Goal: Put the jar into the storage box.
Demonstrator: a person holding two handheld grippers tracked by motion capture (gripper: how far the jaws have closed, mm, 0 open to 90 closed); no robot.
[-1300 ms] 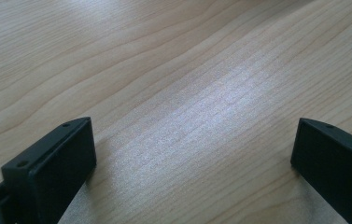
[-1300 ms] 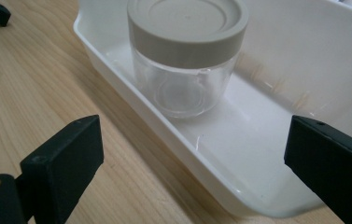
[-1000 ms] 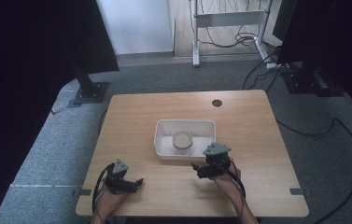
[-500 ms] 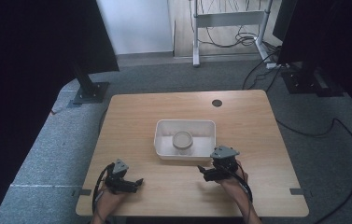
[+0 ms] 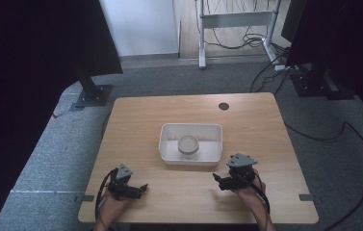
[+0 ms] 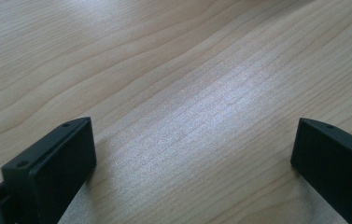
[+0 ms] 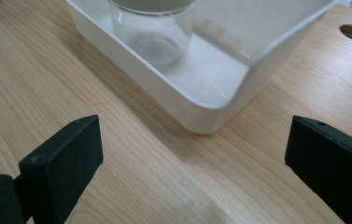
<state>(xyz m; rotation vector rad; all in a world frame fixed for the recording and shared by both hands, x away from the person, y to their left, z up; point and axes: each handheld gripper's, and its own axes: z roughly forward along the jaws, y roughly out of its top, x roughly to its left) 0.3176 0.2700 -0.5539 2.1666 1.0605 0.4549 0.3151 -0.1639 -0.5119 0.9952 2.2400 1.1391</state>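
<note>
Broadly, one wooden worktop (image 5: 246, 115) carries one white tray (image 5: 169, 144) at its middle, with one round cable hole (image 5: 224, 106) toward the far edge. One clear glass jar (image 5: 188, 144) stands upright inside the tray; the right gripper view shows its see-through wall and base, which the high view hides. Two tongs rest near the front edge: left tongs (image 5: 142, 187) and right tongs (image 5: 216, 179), each spread wide and holding nothing. No writing is legible.

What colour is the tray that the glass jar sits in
White. The tray shows best in the right gripper view, with the clear jar inside.
</note>
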